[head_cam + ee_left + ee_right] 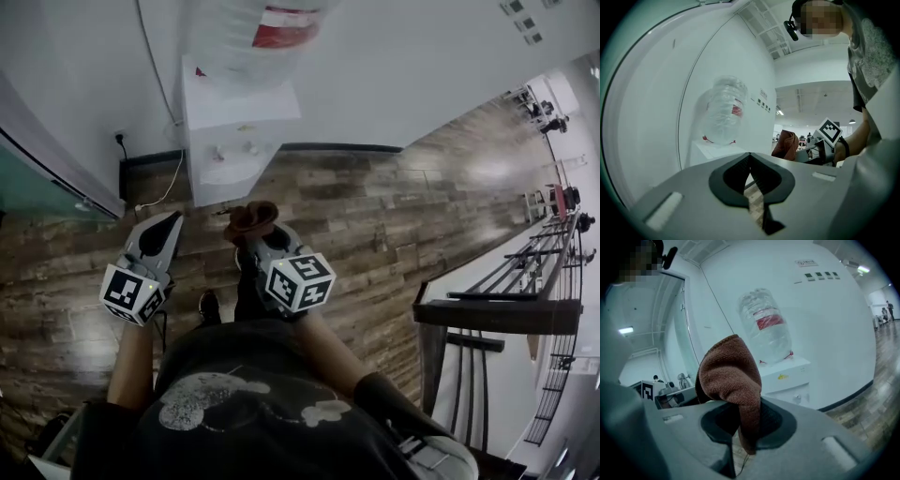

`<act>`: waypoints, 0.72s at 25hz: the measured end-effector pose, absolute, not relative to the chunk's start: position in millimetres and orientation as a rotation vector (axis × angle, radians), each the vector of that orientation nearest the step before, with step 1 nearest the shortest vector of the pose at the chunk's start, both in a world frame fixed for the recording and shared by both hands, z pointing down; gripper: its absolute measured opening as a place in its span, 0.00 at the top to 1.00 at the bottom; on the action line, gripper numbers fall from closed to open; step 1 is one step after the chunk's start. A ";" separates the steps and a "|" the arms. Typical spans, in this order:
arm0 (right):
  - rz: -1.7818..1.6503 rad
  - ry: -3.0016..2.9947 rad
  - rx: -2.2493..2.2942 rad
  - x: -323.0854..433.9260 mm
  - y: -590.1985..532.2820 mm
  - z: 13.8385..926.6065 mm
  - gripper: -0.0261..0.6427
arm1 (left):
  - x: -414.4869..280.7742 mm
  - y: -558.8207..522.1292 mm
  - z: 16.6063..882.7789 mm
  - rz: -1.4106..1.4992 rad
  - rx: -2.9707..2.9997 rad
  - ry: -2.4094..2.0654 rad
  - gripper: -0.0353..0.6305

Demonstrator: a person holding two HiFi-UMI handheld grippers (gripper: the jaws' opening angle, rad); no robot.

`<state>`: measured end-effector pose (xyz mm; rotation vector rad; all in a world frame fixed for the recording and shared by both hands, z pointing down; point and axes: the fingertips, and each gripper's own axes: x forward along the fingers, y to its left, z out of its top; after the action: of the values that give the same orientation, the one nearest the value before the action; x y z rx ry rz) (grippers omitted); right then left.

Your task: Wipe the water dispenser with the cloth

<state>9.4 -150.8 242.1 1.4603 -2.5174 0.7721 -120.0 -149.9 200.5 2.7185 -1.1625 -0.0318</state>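
Two grippers are in my view, both held out ahead of the person's body over the wood floor [375, 220].

1. Left gripper [750, 157]: I read its jaws as closed, tips meeting, with nothing between them. Only floor shows through the slot behind the tips.
2. Right gripper [749, 413]: I read its jaws as clamped on the brown cloth [730, 373]. The cloth bunches up above the jaws, and a short tail hangs below them.

The cloth sits just to the right of the left gripper and does not touch it.

The water dispenser [228, 141] is a white cabinet against the white wall. It stands ahead of both grippers' tips, well apart from the cloth. I see no contact between them. Its clear bottle [251, 33], with a red label, is seated neck-down on top, above and ahead of the right gripper. The tap recess faces the grippers.

A white cable [161, 195] lies on the floor ahead of the left gripper, just left of the dispenser.
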 end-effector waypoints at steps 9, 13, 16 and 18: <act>0.708 -2.557 1.172 -25.4 -245.0 260.4 0.88 | -115.8 -209.5 210.5 0.043 2.637 -1.343 0.92; 0.681 -2.525 1.026 -53.8 -286.6 286.8 0.88 | -123.7 -248.5 217.0 0.019 2.542 -1.467 0.92; 0.663 -2.494 0.912 -78.3 -309.3 312.4 0.88 | -127.6 -265.9 224.8 0.020 2.472 -1.519 0.92; 0.666 -2.478 0.836 -95.6 -318.2 327.7 0.88 | -129.0 -273.6 228.9 0.050 2.435 -1.543 0.92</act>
<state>-95.6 -318.2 327.7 0.8361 -2.4784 0.6655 -129.0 -273.6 228.9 2.4350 -1.5430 0.0496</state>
